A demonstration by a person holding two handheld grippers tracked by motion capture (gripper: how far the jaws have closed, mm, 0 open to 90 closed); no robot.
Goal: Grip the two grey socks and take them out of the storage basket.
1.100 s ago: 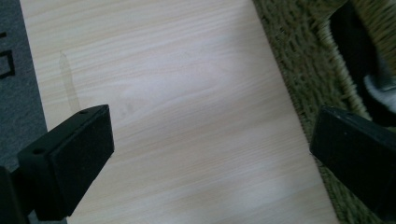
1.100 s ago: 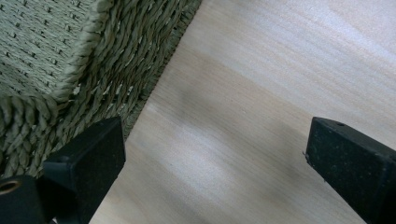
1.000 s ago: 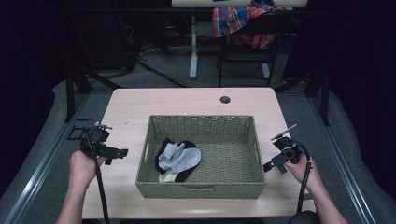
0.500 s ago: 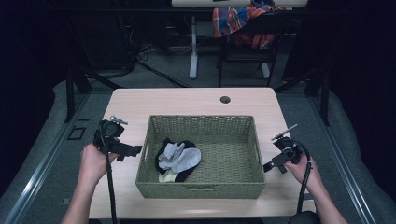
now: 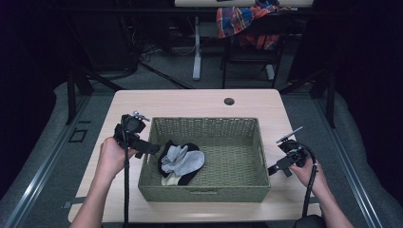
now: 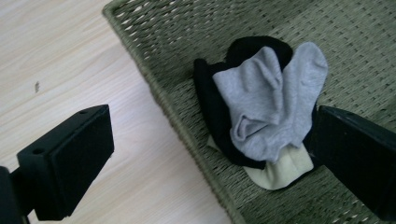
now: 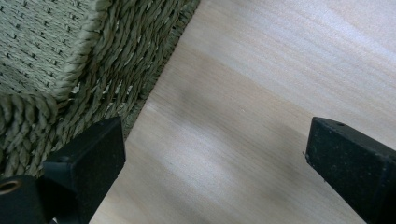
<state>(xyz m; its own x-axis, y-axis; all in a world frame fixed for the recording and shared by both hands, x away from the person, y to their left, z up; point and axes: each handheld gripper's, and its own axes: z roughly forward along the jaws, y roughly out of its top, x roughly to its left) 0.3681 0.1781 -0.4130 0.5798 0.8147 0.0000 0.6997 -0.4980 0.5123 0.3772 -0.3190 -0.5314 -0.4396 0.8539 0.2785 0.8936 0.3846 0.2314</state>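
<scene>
both grippers' jaws wide apart, empty, left gripper (image 5: 153, 150) over basket (image 5: 204, 192) rim

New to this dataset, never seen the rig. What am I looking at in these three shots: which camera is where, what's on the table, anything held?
No robot here: a person at a wooden table holds a hand-operated two-jaw gripper in each hand. The high view comes from a fixed camera above, looking down. There the left gripper reaches over the rim of a woven green basket, and the right gripper sits beside the basket's other side. The other two pictures come from cameras riding on each gripper, looking along its black jaws. The left gripper view shows a pile in the basket: a grey sock on a black sock and a cream sock. Both grippers' jaws stand apart, holding nothing.
</scene>
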